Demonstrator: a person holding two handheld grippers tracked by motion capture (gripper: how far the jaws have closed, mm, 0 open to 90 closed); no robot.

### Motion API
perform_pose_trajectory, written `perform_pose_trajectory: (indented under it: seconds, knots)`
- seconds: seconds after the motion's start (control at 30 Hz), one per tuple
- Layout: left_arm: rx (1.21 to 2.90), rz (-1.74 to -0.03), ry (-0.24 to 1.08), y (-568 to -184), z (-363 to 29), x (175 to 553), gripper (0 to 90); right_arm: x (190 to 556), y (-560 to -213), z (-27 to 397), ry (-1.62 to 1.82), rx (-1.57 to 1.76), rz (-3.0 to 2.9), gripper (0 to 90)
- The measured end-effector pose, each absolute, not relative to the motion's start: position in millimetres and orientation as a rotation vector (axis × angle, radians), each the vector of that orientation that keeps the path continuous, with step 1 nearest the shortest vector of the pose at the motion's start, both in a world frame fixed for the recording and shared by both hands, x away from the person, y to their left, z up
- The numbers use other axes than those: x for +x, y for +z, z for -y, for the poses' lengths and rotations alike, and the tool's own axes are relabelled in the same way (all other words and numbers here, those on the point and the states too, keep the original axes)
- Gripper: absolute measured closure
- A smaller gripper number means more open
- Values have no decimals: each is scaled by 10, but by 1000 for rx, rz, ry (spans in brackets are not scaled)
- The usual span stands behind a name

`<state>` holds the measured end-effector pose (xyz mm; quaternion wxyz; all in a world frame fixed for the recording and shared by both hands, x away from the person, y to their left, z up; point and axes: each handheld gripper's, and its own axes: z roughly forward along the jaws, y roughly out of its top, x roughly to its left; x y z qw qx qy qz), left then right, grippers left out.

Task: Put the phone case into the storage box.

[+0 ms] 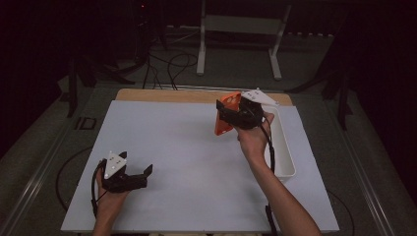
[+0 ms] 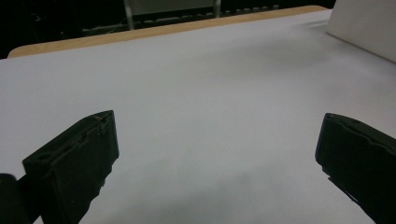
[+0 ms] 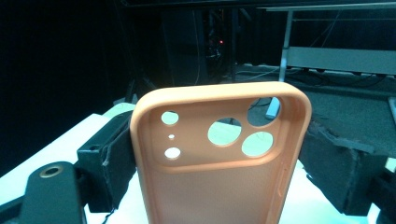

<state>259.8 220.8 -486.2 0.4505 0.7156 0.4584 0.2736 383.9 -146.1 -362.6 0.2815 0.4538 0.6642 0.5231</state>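
right gripper (image 1: 235, 116): orange phone case (image 1: 225, 114) clamped by its edges, held upright above the table's far right
left gripper (image 1: 134, 173): jaws spread, nothing held, near left
white bin (image 1: 285, 147): just right of the case
path: white table (image 1: 187, 162) unobstructed between grippers

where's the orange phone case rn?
High view: the orange phone case is clamped in the right tongs, held above the table's far right, beside the white bin.

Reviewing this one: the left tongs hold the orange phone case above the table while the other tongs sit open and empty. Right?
Not quite. The right tongs hold the orange phone case, as the right gripper view shows; the left tongs sit open and empty.
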Motion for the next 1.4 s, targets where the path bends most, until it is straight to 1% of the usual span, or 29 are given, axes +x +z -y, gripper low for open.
perform_pose_trajectory:
  seconds: [0.8, 1.4]
  knots:
    - [1776, -1139, 674, -4871, -2200, 2587, 0, 3994, -3591, 1697, 1349, 1269, -1716, 165]
    - [1780, -1140, 673, -4882, -2189, 2586, 0, 4195, -3595, 2030, 1262, 1341, -1615, 165]
